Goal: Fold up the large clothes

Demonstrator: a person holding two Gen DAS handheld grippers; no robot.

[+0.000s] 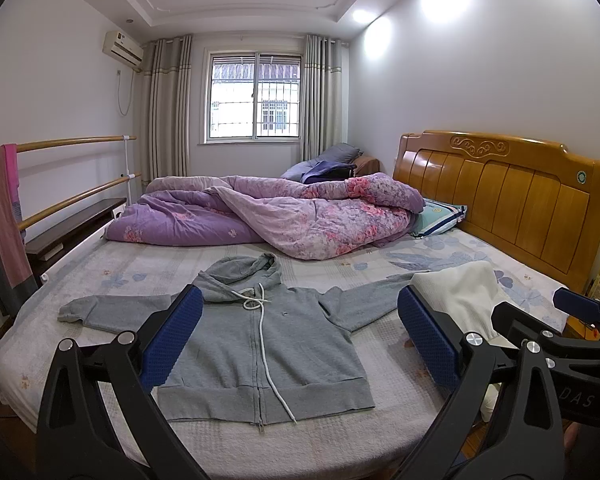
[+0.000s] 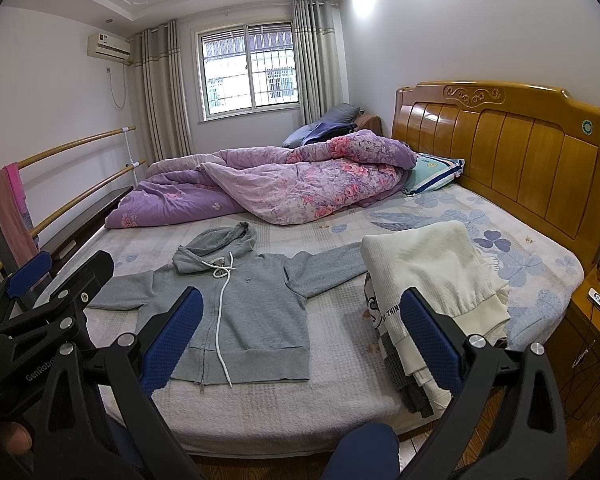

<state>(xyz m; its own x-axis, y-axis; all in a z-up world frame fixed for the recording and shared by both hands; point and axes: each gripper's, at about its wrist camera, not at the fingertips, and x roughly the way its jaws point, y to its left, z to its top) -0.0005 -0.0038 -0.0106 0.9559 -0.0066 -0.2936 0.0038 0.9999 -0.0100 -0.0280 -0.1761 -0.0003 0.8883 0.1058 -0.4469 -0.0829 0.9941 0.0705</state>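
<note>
Both pairs of fingers stand wide apart with nothing between them: the left gripper (image 1: pixel 300 336) and the right gripper (image 2: pixel 300 332) hang in the air short of the near edge of the bed (image 2: pixel 284 412), angled a little downward, touching no cloth. The left gripper frames the hoodie (image 1: pixel 268 344) squarely, while the right one sits further toward the headboard side, with the hoodie's hem before its left finger and a pile (image 2: pixel 432 280) of cream and dark garments before its right finger. Judging by how things lie, the fold of the hoodie has not begun: it is spread flat, front up, zip closed, hood toward the quilt (image 2: pixel 268 184), both sleeves stretched straight out to the sides and the hem nearest the person. Its right sleeve runs up to the pile and appears to slip under its edge. The pile looks like garments already dealt with, though that is only a guess. What is left seems to be the whole fold: sleeves in, body doubled over. The hoodie is grey, thick-looking fleece with ribbed cuffs and hem; one white cord (image 2: pixel 222 320) trails long down the front almost to the hem. The cloth lies smooth, with few creases.
</note>
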